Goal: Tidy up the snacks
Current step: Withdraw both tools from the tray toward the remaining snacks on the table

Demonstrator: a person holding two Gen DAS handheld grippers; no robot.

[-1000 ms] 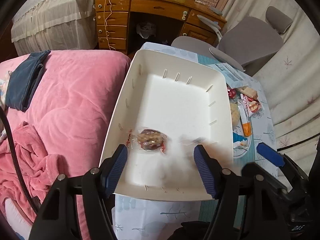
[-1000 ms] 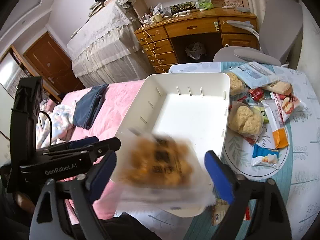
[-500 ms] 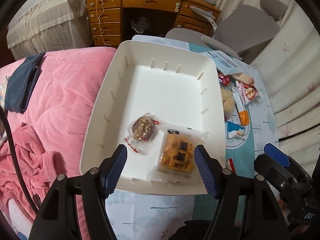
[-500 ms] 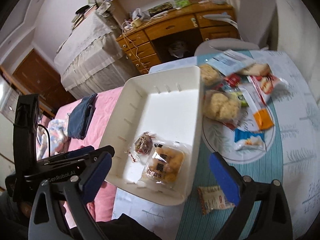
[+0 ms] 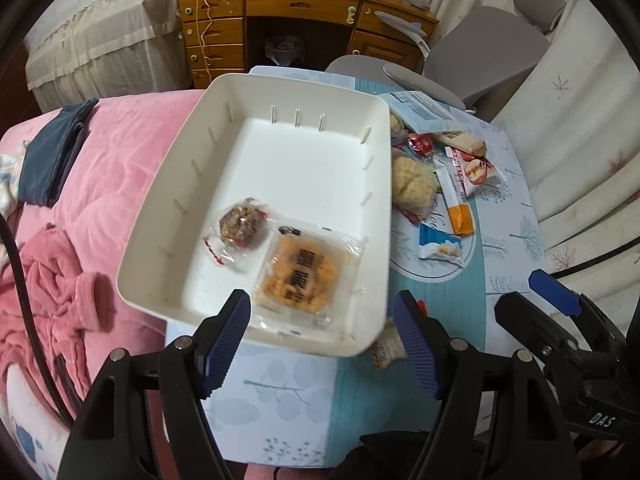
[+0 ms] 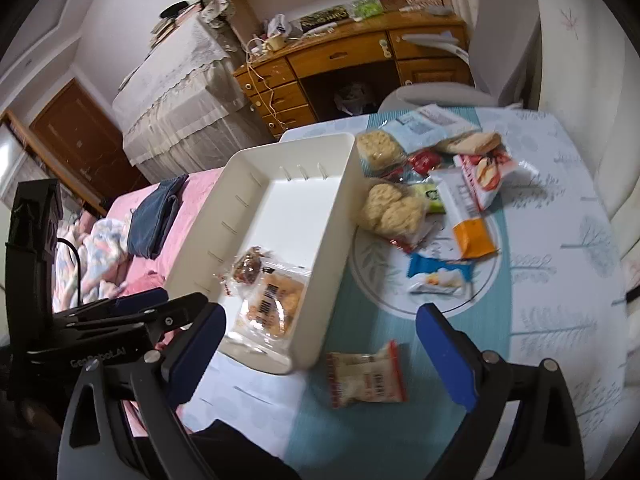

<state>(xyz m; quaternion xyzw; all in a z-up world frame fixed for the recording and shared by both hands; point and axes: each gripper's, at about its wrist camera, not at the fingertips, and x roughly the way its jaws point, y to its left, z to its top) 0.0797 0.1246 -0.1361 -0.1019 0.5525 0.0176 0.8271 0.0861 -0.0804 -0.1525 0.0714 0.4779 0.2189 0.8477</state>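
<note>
A white bin (image 5: 304,92) (image 6: 340,200) sits at the table's left edge. In it lie a small dark snack in clear wrap (image 5: 240,226) (image 6: 247,269) and an orange cracker pack (image 5: 302,276) (image 6: 270,306). My left gripper (image 5: 322,344) is open and empty above the bin's near rim. My right gripper (image 6: 320,354) is open and empty above a red-edged snack pack (image 6: 366,380) on the table. Several more snacks (image 6: 390,210) (image 5: 412,184) lie right of the bin.
The table has a teal and white cloth (image 6: 560,280). A pink bed (image 5: 100,184) lies left of the bin. A grey chair (image 5: 480,52) and a wooden desk (image 5: 304,4) stand beyond the table.
The orange cracker pack left my right gripper and now lies in the bin. My right gripper has swung right, over the table. The left gripper stayed open near the bin.
</note>
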